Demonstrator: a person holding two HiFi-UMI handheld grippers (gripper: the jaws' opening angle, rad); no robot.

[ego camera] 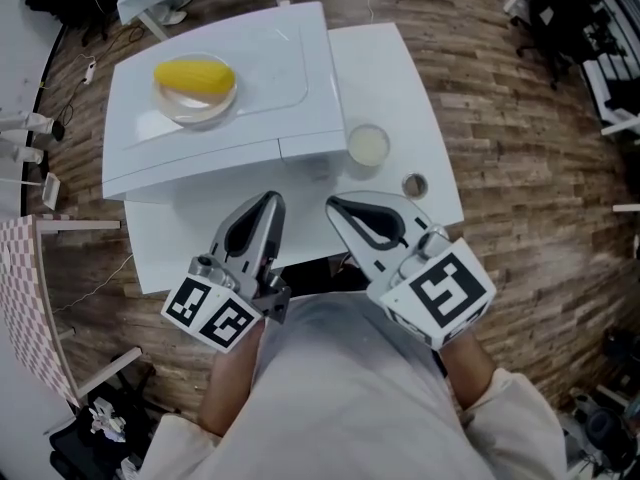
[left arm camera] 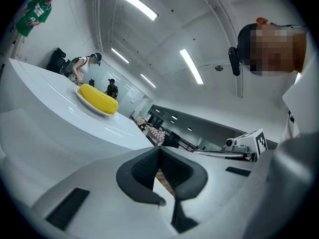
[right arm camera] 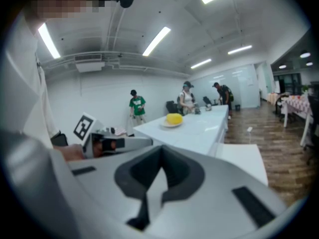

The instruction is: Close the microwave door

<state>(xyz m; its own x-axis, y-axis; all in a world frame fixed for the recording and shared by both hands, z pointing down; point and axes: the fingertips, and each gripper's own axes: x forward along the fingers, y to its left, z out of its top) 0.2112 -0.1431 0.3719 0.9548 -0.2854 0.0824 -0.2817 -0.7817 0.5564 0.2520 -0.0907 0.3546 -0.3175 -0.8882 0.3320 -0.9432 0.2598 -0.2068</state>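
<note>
With the left gripper (ego camera: 271, 202) and right gripper (ego camera: 334, 206) both closed on nothing, near the boxy white microwave (ego camera: 255, 108) on the white table (ego camera: 400, 83), a hard shove to shut it could have toppled the plated yellow food (ego camera: 195, 76) on top.

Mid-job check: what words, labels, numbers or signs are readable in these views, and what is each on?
No word or number reads in any view.
On the left tool, marker cube: square code patterns, no letters.
On the right tool, other cube: the same.
On the microwave: no label shows.
On a bystander's green shirt: print too small to read.
</note>
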